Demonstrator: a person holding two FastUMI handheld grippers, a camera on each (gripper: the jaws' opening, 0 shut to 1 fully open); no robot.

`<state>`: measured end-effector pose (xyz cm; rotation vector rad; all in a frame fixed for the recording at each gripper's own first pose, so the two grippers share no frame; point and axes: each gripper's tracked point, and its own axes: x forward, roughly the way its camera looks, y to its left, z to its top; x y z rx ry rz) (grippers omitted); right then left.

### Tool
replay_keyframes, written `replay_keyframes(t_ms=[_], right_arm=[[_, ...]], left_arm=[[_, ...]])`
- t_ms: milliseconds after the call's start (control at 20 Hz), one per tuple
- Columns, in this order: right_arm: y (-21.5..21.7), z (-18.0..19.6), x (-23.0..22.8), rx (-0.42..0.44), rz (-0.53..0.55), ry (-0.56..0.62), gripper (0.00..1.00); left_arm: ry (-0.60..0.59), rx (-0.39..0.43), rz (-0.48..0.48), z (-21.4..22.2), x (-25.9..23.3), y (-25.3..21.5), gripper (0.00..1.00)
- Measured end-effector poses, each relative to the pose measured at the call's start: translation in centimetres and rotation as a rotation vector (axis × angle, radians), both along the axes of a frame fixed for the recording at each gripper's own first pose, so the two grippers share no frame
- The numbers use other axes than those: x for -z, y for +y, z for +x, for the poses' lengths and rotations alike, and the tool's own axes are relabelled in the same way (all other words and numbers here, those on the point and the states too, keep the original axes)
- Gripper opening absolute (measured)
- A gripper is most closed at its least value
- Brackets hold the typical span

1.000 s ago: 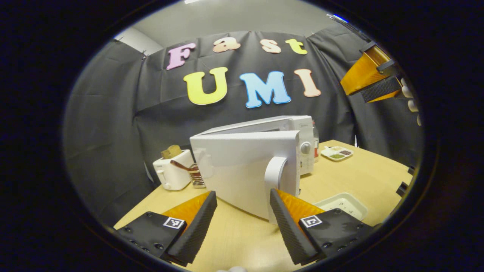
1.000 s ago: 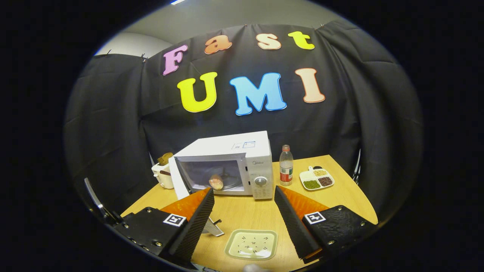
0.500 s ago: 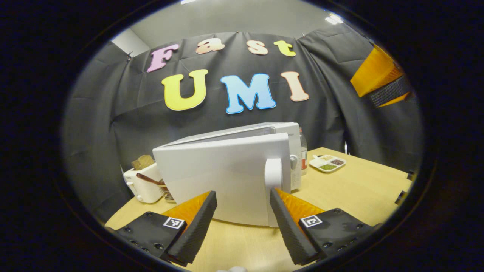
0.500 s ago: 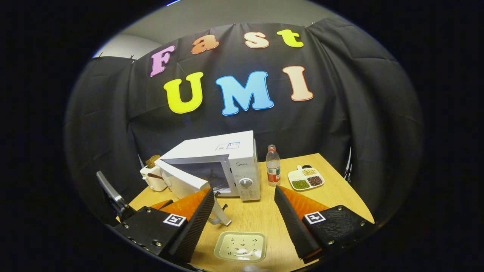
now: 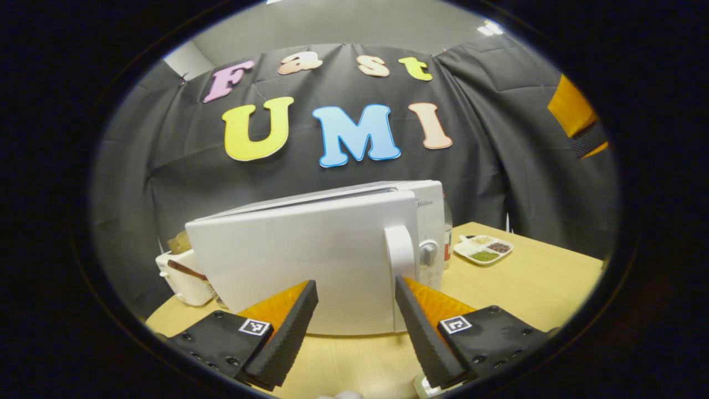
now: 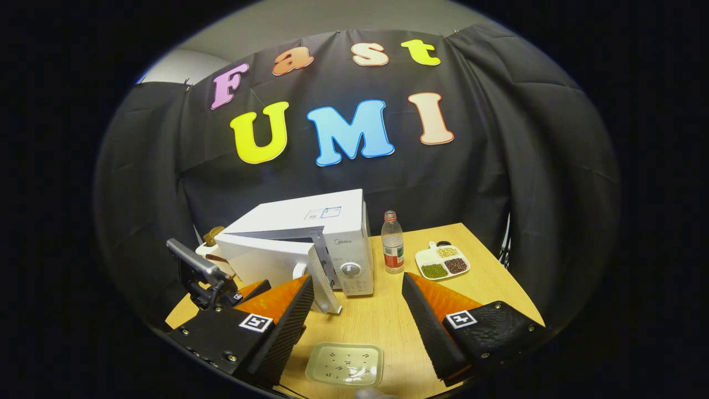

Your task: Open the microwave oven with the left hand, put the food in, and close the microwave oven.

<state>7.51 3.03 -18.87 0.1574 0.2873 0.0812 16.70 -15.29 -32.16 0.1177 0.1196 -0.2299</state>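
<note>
Two steps look done, judging by how things lie: the microwave (image 6: 310, 244) door (image 5: 302, 260) is part-open, and the small tray (image 6: 346, 364) at the near table (image 6: 382, 316) edge sits empty, so the food is prob. inside, though the cavity can't be seen from here. Left to do: swing the door shut till it latches. Left gripper (image 5: 354, 310) has fingers spread wide, holding nothing, right up at the door's outer face beside the handle (image 5: 400, 255); contact unclear. Right gripper (image 6: 357, 310) is also spread wide w/ nothing in it, hanging back over the tray.
</note>
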Motion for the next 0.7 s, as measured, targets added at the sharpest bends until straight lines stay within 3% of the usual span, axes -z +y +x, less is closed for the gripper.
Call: replay_keyframes(t_ms=[350,400,700], right_arm=[[-2.0,0.8,0.6,0.035,-0.003,0.031,0.98],[-2.2,0.9,0.6,0.037,-0.008,0.034,0.98],[-2.4,1.0,0.7,0.040,0.018,0.044,0.98]], left_arm=[[0.020,-0.040,-0.029,3.8,1.1,-0.7,1.00],[0.022,-0.048,-0.037,4.2,1.2,-0.7,0.95],[0.038,-0.059,-0.076,4.7,1.5,-1.4,0.98]])
